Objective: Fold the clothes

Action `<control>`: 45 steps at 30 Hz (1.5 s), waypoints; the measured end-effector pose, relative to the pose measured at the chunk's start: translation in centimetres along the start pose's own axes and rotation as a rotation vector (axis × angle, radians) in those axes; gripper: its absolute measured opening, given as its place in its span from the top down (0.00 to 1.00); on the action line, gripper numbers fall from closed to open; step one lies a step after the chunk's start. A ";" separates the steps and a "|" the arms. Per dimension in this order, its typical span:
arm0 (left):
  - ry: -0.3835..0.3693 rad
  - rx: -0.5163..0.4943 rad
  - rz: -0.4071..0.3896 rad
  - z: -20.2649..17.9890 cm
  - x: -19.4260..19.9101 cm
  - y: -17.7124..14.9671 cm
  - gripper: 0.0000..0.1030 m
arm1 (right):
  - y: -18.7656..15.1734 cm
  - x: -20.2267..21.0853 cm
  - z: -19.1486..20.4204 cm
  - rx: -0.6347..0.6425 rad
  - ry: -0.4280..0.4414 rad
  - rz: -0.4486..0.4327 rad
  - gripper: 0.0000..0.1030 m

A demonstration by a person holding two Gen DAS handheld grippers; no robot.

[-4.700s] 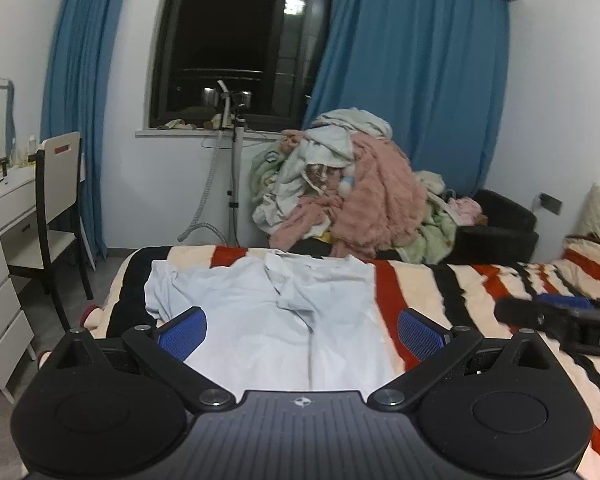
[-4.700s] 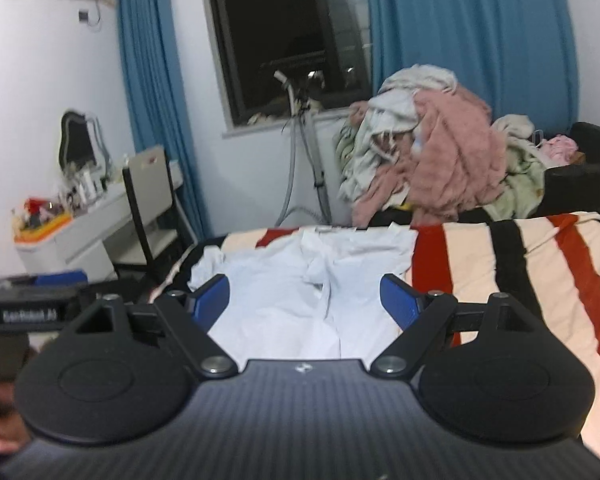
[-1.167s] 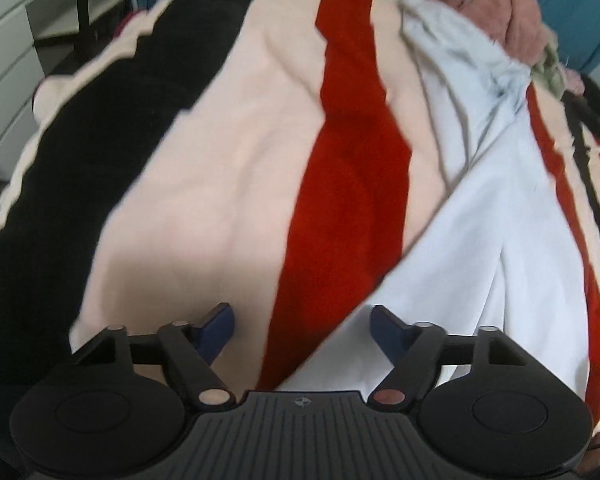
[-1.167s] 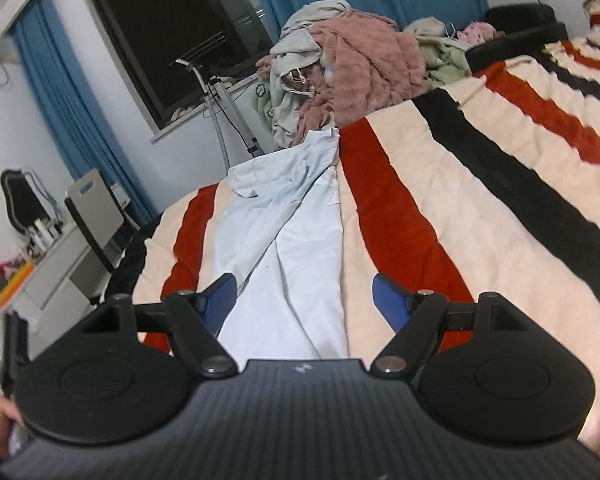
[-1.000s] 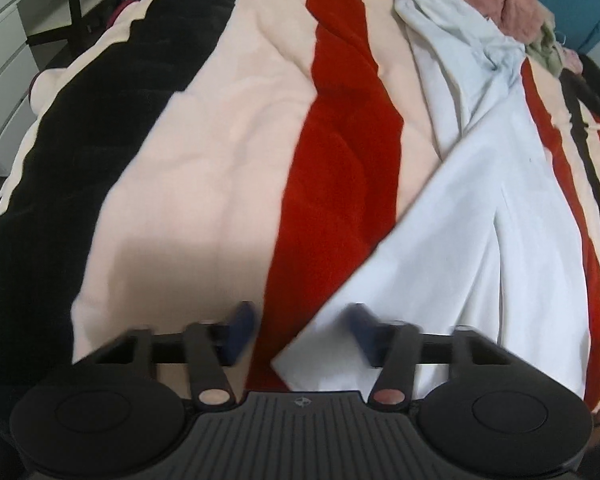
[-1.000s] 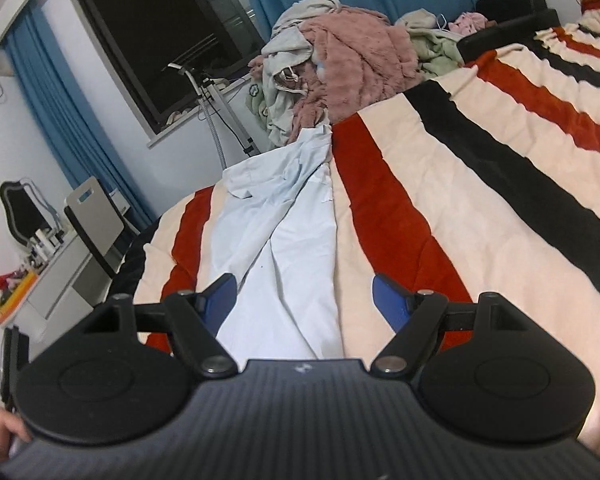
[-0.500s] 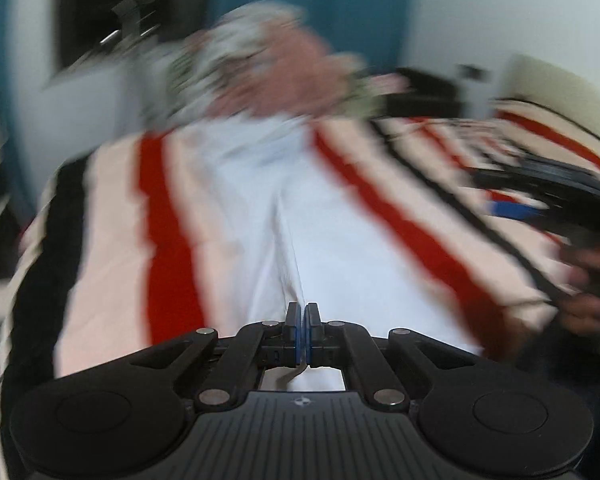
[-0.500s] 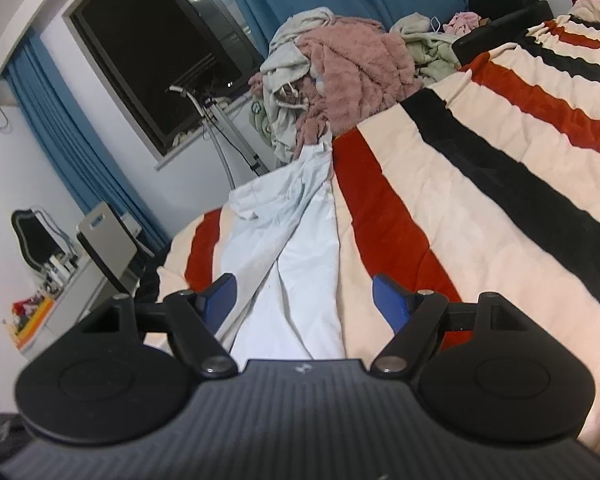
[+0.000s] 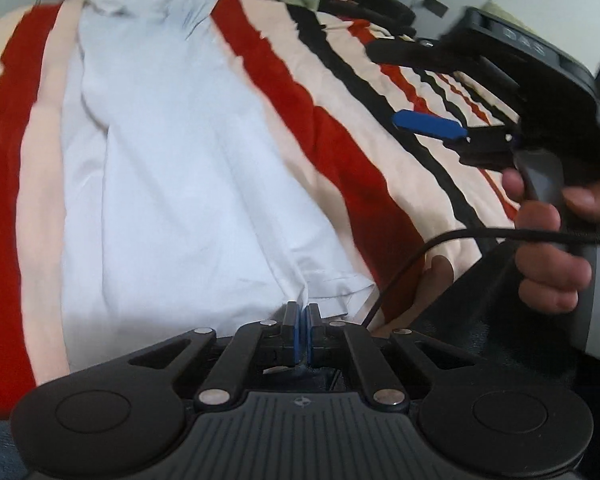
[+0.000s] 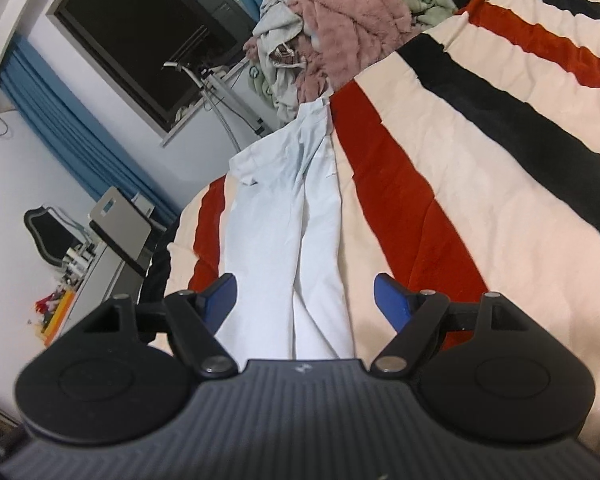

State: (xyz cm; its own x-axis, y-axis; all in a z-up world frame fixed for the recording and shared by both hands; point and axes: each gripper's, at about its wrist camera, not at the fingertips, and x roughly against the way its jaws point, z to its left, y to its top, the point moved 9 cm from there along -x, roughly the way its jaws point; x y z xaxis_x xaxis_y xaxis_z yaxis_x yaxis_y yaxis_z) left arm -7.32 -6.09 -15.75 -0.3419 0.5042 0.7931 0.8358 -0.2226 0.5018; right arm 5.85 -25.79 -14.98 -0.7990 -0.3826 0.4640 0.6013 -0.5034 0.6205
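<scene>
Your left gripper (image 9: 301, 314) is clamped tight on the near hem of the white garment (image 9: 172, 168), blue pads pressed together with a bit of the fabric pinched between them; the garment itself lies stretched out lengthwise on the striped blanket (image 9: 364, 136), running from your gripper up toward the clothes pile (image 10: 332, 24) at the far end of the bed; it sits mostly over a cream stripe with red stripes on both sides. Your right gripper (image 10: 304, 294) is wide open, holding nothing, its blue fingertips (image 10: 388, 292) hovering over the near part of the garment; from the left wrist view you can see it off to the right above the blanket, well apart from the cloth, with your right hand (image 9: 560, 236) wrapped round the handle and a black cable (image 9: 460, 236) trailing across. Off to the left there's a chair (image 10: 120, 228) by a desk, blue curtains (image 10: 72, 136) and a dark window (image 10: 140, 40).
</scene>
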 end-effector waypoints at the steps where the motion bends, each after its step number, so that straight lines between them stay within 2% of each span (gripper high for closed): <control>1: -0.006 0.014 -0.002 0.6 0.3 0.1 0.89 | -0.1 0.0 0.1 0.006 0.001 0.003 0.24; 2: -0.015 0.029 -0.008 1.1 0.8 0.2 0.82 | -0.2 -0.1 0.2 0.010 0.002 0.007 0.24; 5: -0.047 0.062 -0.013 2.1 2.5 0.5 0.51 | -0.4 -0.1 0.4 0.010 0.009 0.016 0.25; 6: -0.058 0.072 -0.015 2.4 3.0 0.6 0.46 | -0.4 -0.2 0.4 0.009 0.011 0.019 0.25; 8: -0.082 0.098 -0.023 2.9 4.0 0.8 0.43 | -0.6 -0.1 0.3 0.003 0.013 0.023 0.25; 12: -0.109 0.186 -0.062 5.0 6.1 2.1 0.30 | -0.7 -0.1 0.1 -0.013 0.009 0.024 0.25; 18: -0.052 0.346 -0.132 10.0 6.6 4.4 0.21 | -1.4 -0.8 -0.1 -0.043 0.010 0.061 0.24; 21: 0.061 0.414 -0.166 13.1 6.3 5.1 0.21 | -1.8 -1.2 -0.4 -0.052 -0.001 0.084 0.24; 25: 0.109 0.522 -0.119 15.9 4.2 4.7 0.21 | -2.5 -2.1 -1.7 -0.088 -0.059 0.118 0.24; 28: 0.106 0.606 -0.072 17.6 2.5 4.1 0.21 | -3.5 -3.2 -3.3 -0.170 -0.079 0.188 0.24; 31: 0.062 0.661 -0.035 18.2 1.5 3.6 0.21 | -5.0 -4.5 -4.4 -0.252 -0.087 0.274 0.24; 37: 0.004 0.657 -0.035 17.6 1.7 3.2 0.21 | -7.4 -5.7 -3.5 -0.308 -0.022 0.396 0.25; 38: -0.010 0.655 -0.036 17.4 1.7 3.0 0.21 | -7.8 -5.7 -3.2 -0.310 -0.009 0.409 0.31; 40: -0.042 0.653 -0.038 16.8 1.7 2.5 0.23 | -8.3 -5.5 -2.9 -0.313 0.005 0.433 0.35; 42: -0.086 0.648 -0.028 15.9 1.7 1.8 0.33 | -8.7 -5.2 -2.7 -0.307 -0.002 0.440 0.40; 43: -0.108 0.644 -0.023 15.5 1.8 1.5 0.36 | -8.8 -5.0 -2.8 -0.305 -0.010 0.440 0.56; 44: -0.131 0.640 -0.017 15.0 1.8 1.1 0.42 | -9.0 -4.8 -2.8 -0.303 -0.023 0.440 0.64; 45: -0.139 0.630 -0.007 14.6 1.7 0.9 0.49 | -9.1 -4.6 -2.9 -0.300 -0.040 0.440 0.68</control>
State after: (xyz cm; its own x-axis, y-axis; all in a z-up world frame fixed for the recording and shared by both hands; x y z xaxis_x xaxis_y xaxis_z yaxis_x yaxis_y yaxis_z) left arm -0.89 6.76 -19.04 -0.3245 0.6166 0.7173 0.9404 0.2922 0.1741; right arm 4.06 -21.72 -24.59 -0.4669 -0.5807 0.6669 0.8496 -0.5038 0.1561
